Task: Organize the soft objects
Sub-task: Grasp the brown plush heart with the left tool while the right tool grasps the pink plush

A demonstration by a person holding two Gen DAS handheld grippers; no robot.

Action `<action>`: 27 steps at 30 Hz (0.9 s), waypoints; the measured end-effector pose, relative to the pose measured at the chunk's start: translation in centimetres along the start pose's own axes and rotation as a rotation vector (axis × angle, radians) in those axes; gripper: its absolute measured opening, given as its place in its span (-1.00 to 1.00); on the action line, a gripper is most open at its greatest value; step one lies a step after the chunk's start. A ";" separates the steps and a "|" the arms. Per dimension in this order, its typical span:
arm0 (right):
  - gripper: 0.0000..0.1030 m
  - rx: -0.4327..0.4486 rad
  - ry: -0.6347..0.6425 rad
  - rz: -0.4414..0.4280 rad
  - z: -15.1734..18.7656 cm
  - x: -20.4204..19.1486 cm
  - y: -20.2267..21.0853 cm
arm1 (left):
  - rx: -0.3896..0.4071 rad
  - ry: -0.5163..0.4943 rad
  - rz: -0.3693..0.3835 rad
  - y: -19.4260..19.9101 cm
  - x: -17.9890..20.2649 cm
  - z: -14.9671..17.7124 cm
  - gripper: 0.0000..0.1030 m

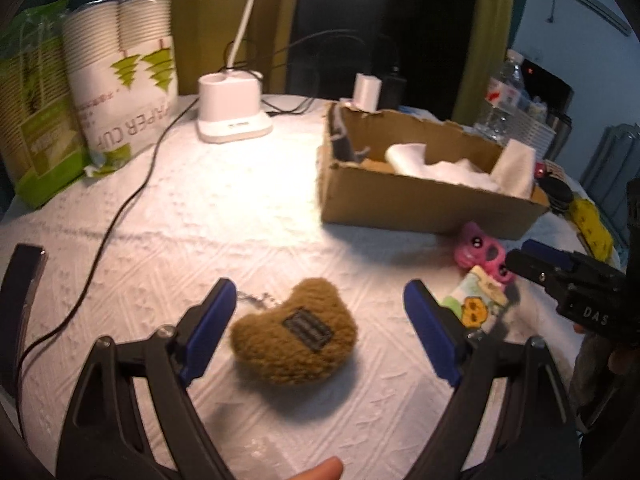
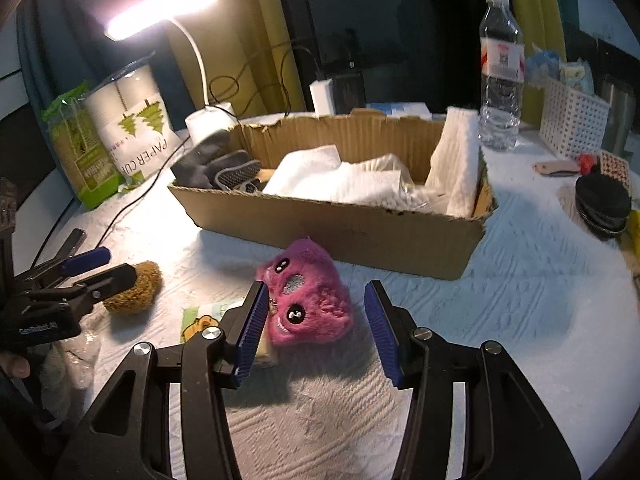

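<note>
Fingers wide on both: left gripper (image 1: 318, 330) straddles the brown plush (image 1: 295, 334), right gripper (image 2: 316, 326) the pink plush (image 2: 308, 294). Best centre each, then squeeze gently.

A lived-in room at home, with a table used for odds and ends

A white desk lamp (image 2: 168, 12) shines on a table (image 1: 240, 208) under a white embossed cloth, with green curtains (image 1: 224, 20) behind. Household clutter crowds it: a sleeve of paper cups (image 1: 120, 68), a water bottle (image 2: 501, 72), a white plastic basket (image 2: 572, 120), chargers with trailing cables (image 1: 120, 208), and a torn cardboard box (image 2: 340, 220) of folded cloths.
</note>
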State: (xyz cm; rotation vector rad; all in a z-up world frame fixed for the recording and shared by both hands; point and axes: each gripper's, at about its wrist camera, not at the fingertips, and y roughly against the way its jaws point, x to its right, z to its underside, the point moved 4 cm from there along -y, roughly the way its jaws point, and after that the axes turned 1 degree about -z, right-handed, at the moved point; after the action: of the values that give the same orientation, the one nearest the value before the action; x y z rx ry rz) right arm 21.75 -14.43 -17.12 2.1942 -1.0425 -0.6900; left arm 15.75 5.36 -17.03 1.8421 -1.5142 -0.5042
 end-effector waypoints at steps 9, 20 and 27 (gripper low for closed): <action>0.02 -0.061 -0.003 -0.015 0.1 -0.3 -2.3 | -0.137 -0.005 0.026 -2.3 -0.5 1.0 0.69; -0.32 -0.082 0.006 -0.015 0.3 -0.6 -2.7 | -0.199 -0.072 0.075 -3.7 0.9 1.2 0.31; -0.38 -0.066 0.018 -0.019 0.5 -0.6 -2.0 | -0.172 -0.091 0.104 -3.1 1.5 1.3 0.06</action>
State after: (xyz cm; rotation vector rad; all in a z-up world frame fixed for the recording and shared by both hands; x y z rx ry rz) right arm 22.09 -13.05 -18.76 2.1529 -0.9771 -0.7018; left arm 17.36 3.84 -19.94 1.6199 -1.5657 -0.6545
